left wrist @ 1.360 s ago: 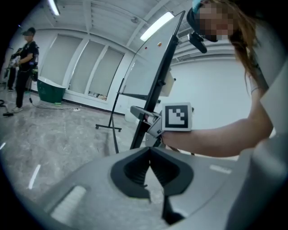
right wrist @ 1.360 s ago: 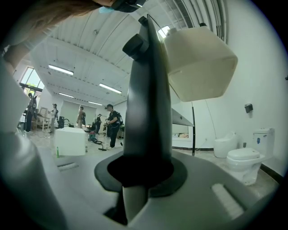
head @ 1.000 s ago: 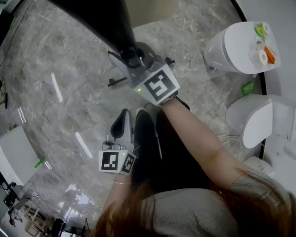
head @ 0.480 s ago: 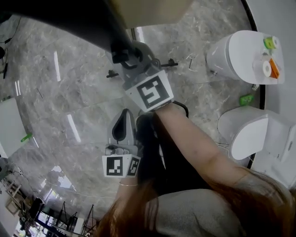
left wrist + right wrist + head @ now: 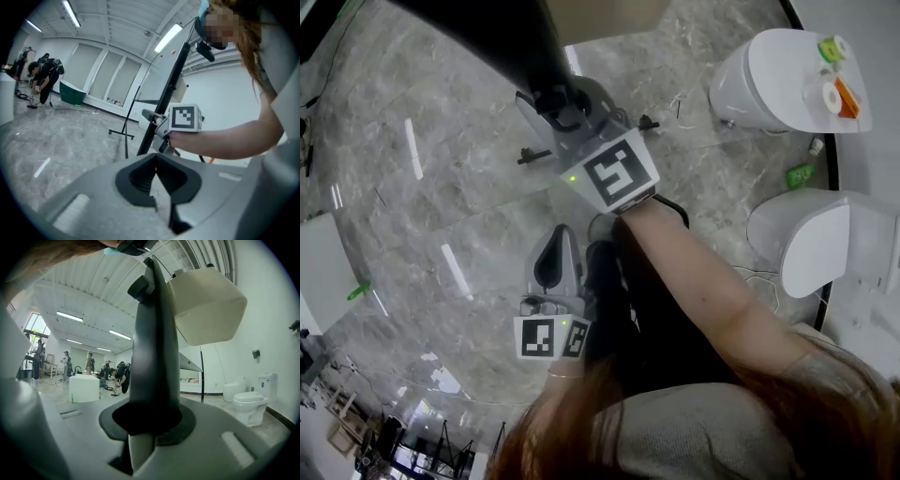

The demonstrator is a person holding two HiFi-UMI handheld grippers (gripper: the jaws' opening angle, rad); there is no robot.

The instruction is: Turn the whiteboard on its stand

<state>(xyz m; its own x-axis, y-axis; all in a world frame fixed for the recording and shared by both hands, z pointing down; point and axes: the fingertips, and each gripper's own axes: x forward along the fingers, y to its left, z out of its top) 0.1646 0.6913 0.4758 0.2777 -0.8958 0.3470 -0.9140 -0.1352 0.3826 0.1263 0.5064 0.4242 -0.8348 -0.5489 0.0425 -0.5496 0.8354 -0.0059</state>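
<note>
The whiteboard's black frame edge (image 5: 502, 42) runs from the top left of the head view down to my right gripper (image 5: 558, 98), which is shut on it. In the right gripper view the black frame (image 5: 154, 333) rises straight out of the right gripper (image 5: 150, 420), with a beige block (image 5: 206, 305) on the board beside it. My left gripper (image 5: 561, 246) hangs lower, near the person's legs, shut with nothing in it. The left gripper (image 5: 156, 161) looks toward the tilted whiteboard (image 5: 161, 75) and the right hand.
Two white toilets (image 5: 769, 75) (image 5: 811, 244) stand at the right, with tape rolls (image 5: 832, 94) on one lid and a green bottle (image 5: 800, 173) between them. The stand's foot with casters (image 5: 534, 155) lies under the board. A white box (image 5: 319, 272) sits left. People (image 5: 42, 75) work far off.
The right gripper stays clamped on the frame edge, which swung slightly and came back. The left gripper has drifted a little lower in the head view.
</note>
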